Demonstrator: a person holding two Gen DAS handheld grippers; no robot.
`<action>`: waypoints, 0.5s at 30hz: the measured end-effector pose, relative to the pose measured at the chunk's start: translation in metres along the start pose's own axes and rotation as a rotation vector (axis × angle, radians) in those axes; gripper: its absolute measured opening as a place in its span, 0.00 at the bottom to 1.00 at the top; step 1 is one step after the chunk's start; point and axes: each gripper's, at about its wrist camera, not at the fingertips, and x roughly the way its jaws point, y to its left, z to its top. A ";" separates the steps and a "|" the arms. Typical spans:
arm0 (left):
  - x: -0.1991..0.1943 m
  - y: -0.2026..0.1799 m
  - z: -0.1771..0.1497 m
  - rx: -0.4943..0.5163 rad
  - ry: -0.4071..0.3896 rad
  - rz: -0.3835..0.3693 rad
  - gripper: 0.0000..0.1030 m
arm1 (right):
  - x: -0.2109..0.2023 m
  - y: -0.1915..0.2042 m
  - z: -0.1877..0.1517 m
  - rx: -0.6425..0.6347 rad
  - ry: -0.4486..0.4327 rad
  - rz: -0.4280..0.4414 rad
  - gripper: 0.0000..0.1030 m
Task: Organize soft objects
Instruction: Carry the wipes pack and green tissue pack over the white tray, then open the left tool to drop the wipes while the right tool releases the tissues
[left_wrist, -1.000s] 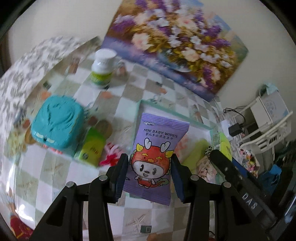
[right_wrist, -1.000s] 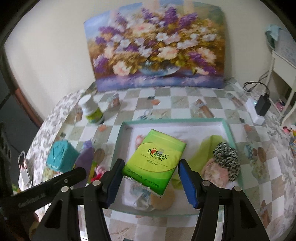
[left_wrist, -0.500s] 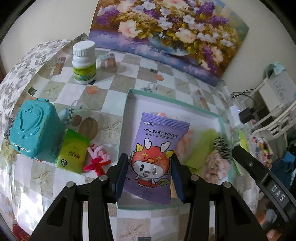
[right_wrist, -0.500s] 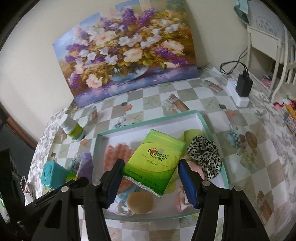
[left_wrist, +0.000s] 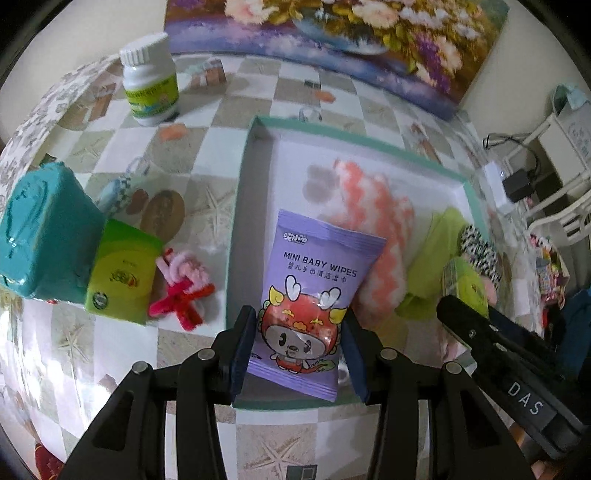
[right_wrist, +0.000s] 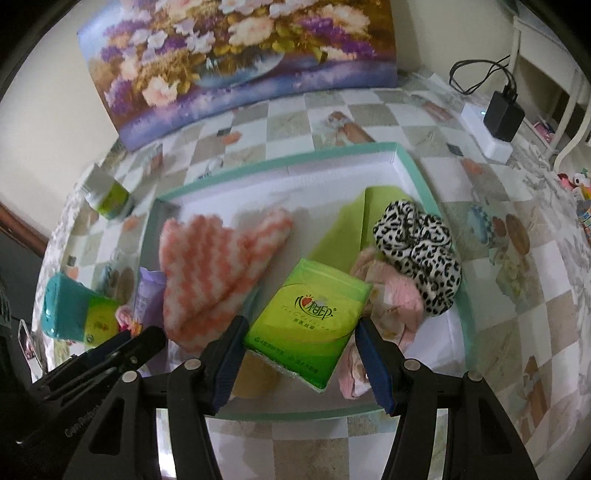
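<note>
Two claws hovered over the teal tray (right_wrist: 413, 162) on the checkered counter (left_wrist: 207, 199): left claw (left_wrist: 300, 347) pinching the wipes pack (left_wrist: 314, 295), right claw (right_wrist: 301, 354) pinching the tissue pack (right_wrist: 310, 317).

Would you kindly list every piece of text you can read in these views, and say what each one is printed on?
"MINI BABY WIPES": purple wipes pack in the left gripper.
"DAS": right gripper's arm, seen from the left wrist.
Green tissue pack in the right gripper: Chinese logo, small print unreadable.
White bottle label: blurred.
</note>
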 end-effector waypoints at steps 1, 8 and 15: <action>0.003 -0.001 -0.002 0.006 0.014 0.007 0.46 | 0.002 0.000 0.000 -0.002 0.007 -0.002 0.61; 0.013 -0.003 -0.007 0.018 0.054 0.036 0.46 | 0.015 -0.002 -0.004 -0.003 0.067 -0.020 0.61; 0.019 -0.009 -0.006 0.040 0.056 0.055 0.48 | 0.022 0.001 -0.006 -0.024 0.100 -0.042 0.61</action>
